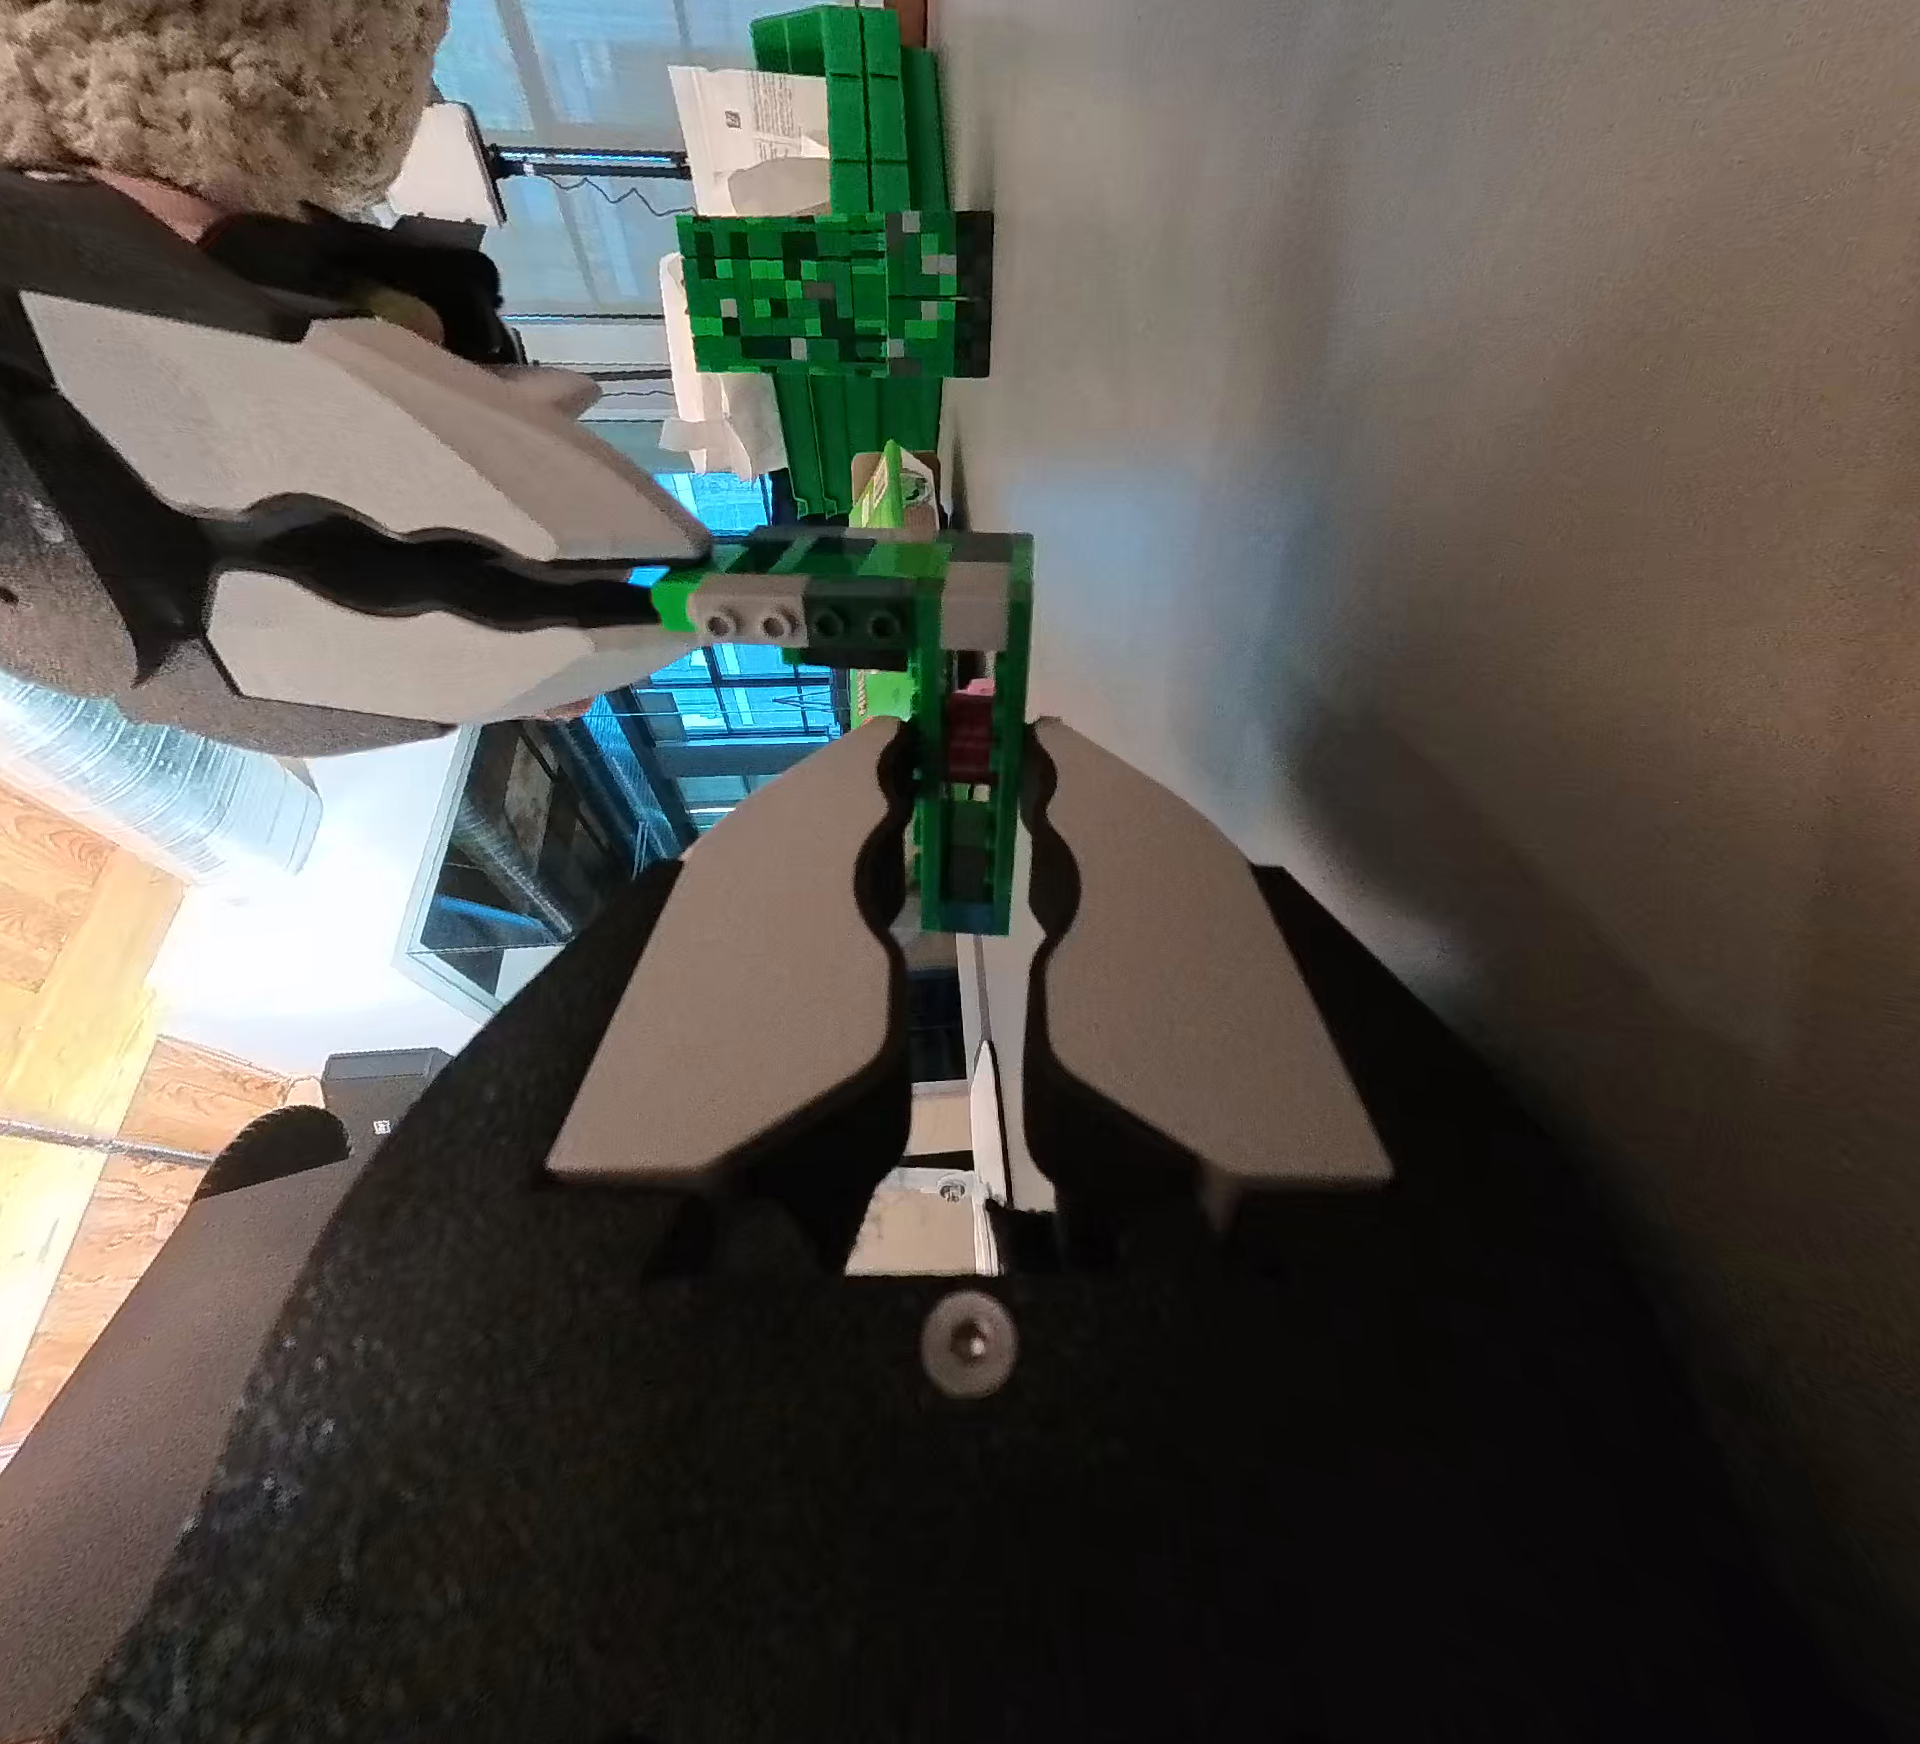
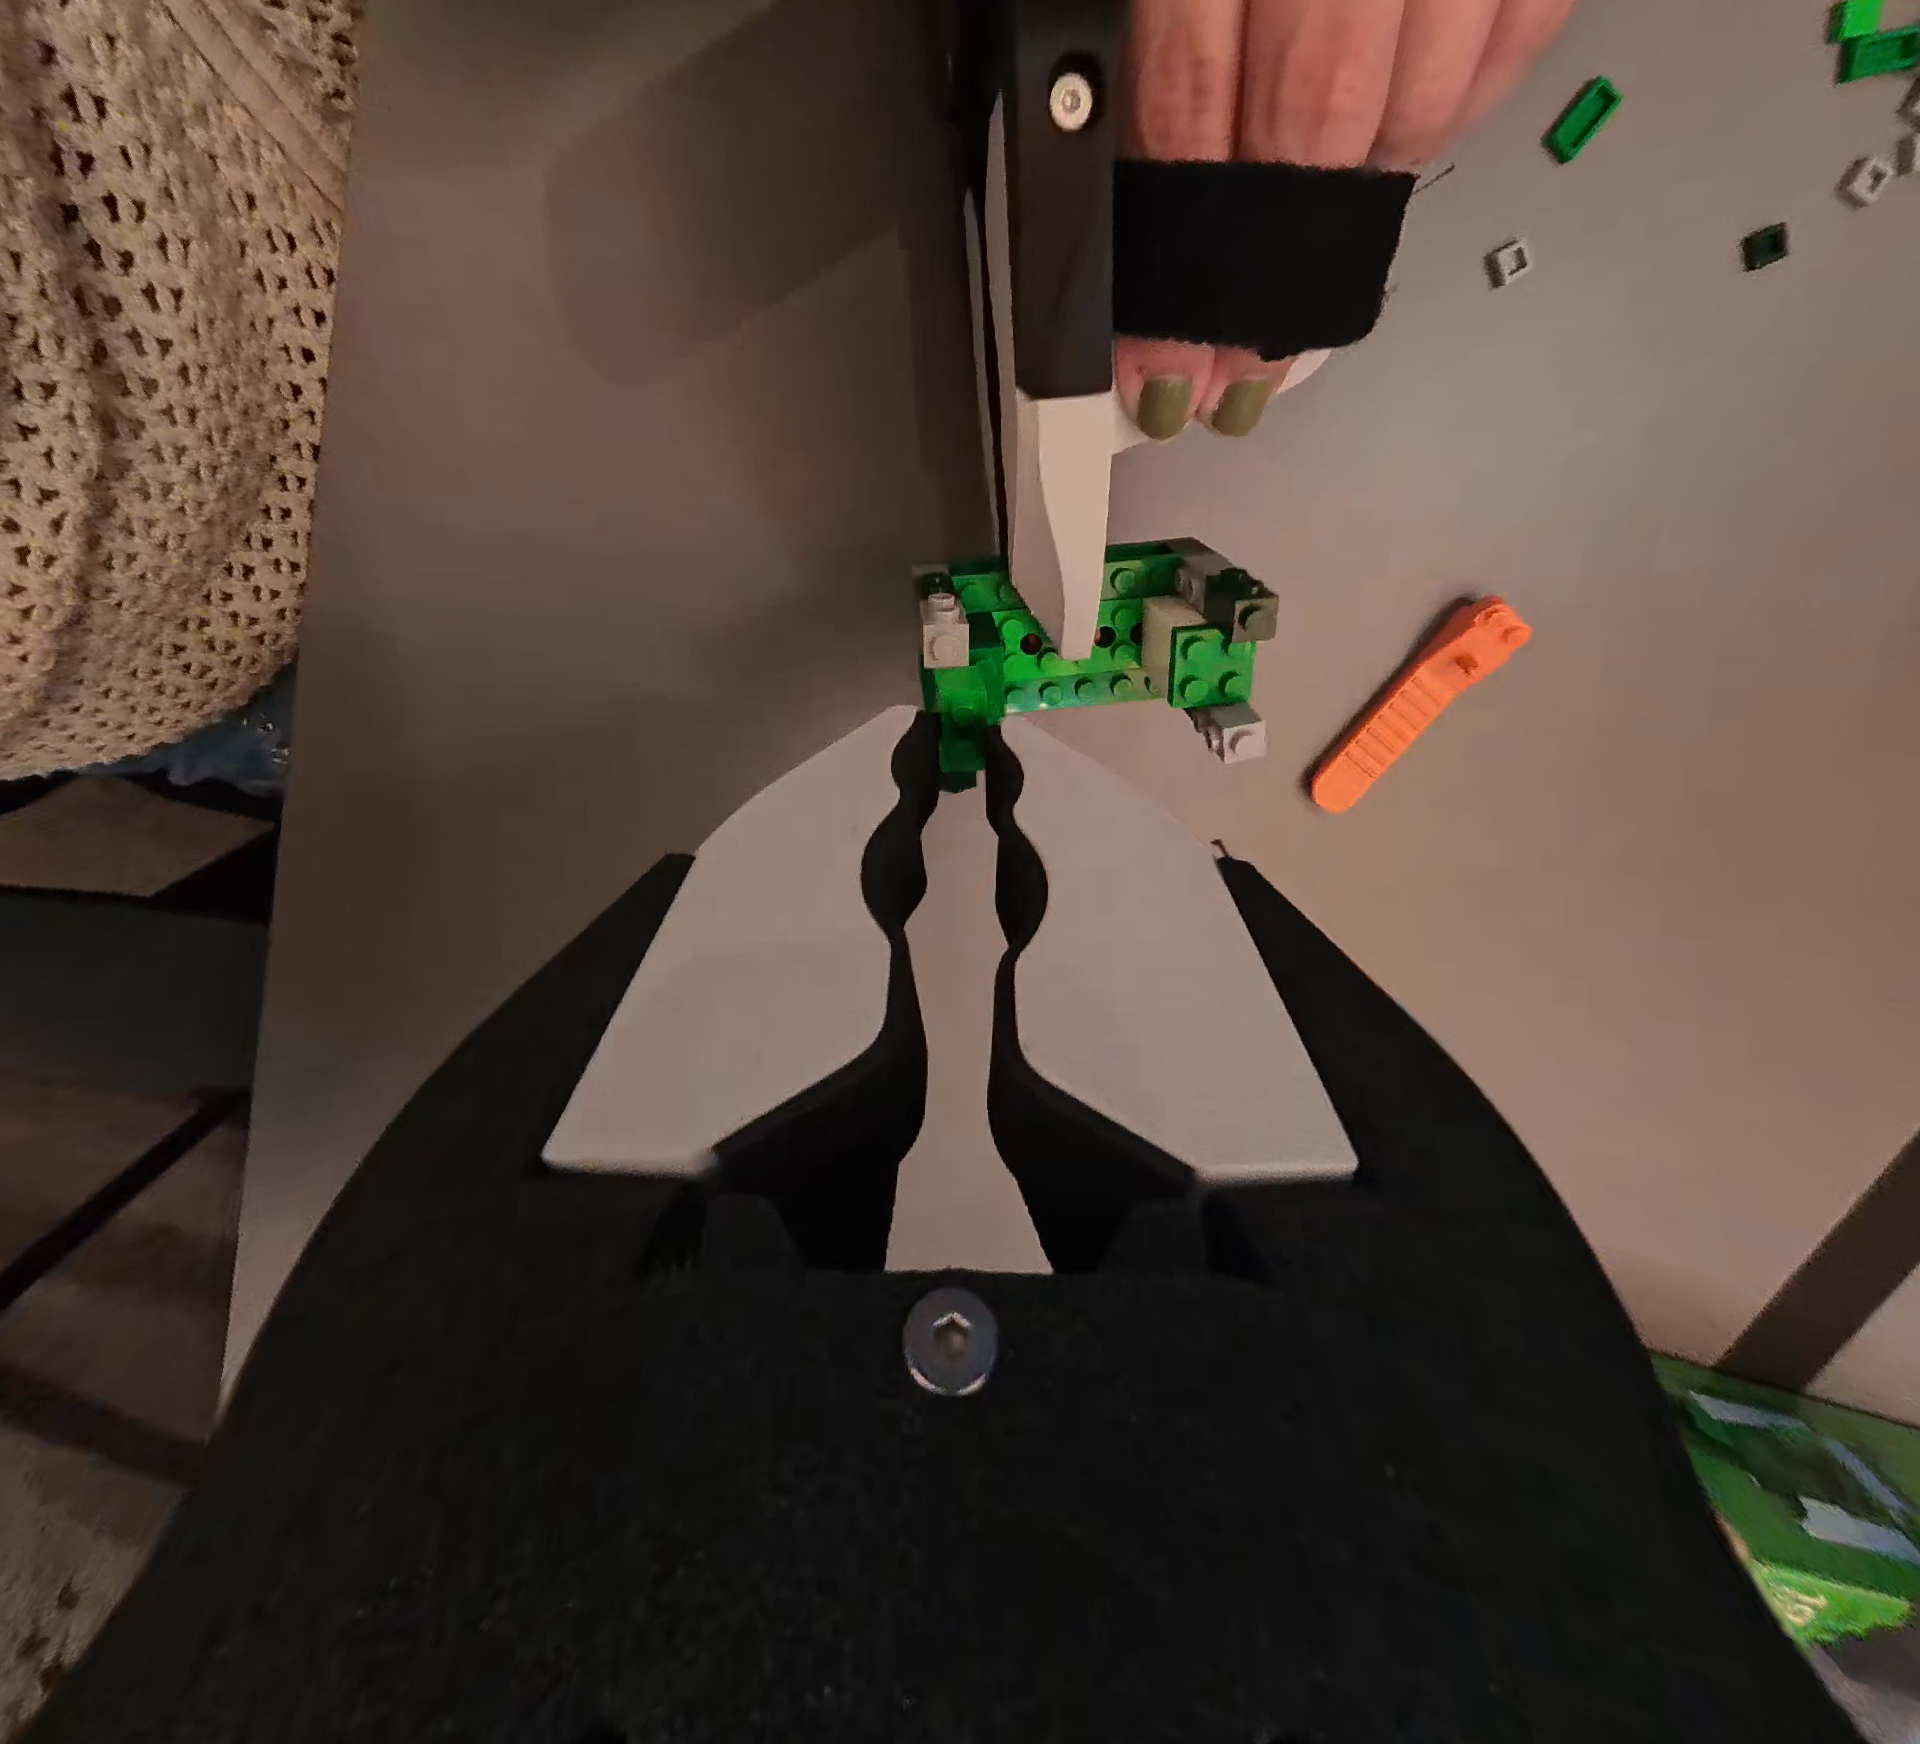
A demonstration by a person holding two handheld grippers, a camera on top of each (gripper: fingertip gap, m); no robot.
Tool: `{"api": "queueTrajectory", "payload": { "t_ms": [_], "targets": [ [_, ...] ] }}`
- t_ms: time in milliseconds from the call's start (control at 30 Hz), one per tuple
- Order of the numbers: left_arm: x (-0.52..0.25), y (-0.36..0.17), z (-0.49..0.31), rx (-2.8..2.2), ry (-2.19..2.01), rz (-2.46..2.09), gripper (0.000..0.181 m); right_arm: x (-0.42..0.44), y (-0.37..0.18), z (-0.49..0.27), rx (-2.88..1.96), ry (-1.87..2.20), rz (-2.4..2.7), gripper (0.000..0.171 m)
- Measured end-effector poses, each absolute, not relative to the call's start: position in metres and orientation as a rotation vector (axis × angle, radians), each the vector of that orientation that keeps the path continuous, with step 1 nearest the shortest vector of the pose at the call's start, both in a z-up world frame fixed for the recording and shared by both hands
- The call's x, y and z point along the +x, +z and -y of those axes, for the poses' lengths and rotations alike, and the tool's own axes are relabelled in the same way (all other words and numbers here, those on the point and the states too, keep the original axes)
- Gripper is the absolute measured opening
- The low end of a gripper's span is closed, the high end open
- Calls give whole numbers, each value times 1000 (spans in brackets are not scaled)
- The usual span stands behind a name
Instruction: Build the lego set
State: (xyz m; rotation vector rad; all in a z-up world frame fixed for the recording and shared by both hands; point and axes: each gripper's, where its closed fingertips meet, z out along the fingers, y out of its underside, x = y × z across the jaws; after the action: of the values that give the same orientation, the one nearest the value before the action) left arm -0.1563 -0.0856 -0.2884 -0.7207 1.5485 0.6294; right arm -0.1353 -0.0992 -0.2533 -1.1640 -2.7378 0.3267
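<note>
A small green, grey and black lego build (image 1: 966, 614) is held above the grey table (image 1: 1455, 447). My left gripper (image 1: 966, 733) is shut on the build's long green base, one finger on each side. My right gripper (image 1: 665, 598) comes in from the left and is shut on a light green brick (image 1: 675, 605) at the end of the build's upper arm. In the right wrist view my right gripper (image 2: 958, 723) pinches that green brick (image 2: 961, 744). The build (image 2: 1195, 655) lies just beyond it, and a left gripper finger (image 2: 1075, 551) reaches down from above.
An orange brick separator (image 2: 1423, 697) lies on the table (image 2: 623, 447) to the right of the build. Several loose green and grey pieces (image 2: 1870, 42) are scattered at the top right. A green pixel-pattern box (image 1: 831, 292) and papers stand at the table's far side. A booklet (image 2: 1818, 1538) lies bottom right. One gripper's finger ends stand about 5 cm off the other's. The orange brick separator (image 2: 1423, 697) sits 12 cm or so from the ends of my left fingers.
</note>
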Motion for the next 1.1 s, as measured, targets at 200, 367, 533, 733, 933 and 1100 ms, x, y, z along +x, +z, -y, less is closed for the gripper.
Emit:
{"api": "queueTrajectory", "payload": {
  "t_ms": [200,367,533,733,933,1100],
  "targets": [
    [-158,-286,84,-735,624,-1531,19,-135,-255,99,-1130,259,2743,8],
    [-157,-288,83,-735,628,-1537,19,-136,-257,97,-1103,134,2717,8],
    [-156,-289,84,-730,631,-1547,19,-135,-260,99,-1096,88,2731,8],
    [-157,-288,83,-734,629,-1540,19,-134,-258,100,-1115,108,2737,7],
    [-156,-289,83,-729,631,-1545,19,-135,-259,100,-1119,107,2741,8],
    [-157,-291,82,-734,633,-1551,19,-134,-261,100,-1121,111,2746,7]
  ]
}}
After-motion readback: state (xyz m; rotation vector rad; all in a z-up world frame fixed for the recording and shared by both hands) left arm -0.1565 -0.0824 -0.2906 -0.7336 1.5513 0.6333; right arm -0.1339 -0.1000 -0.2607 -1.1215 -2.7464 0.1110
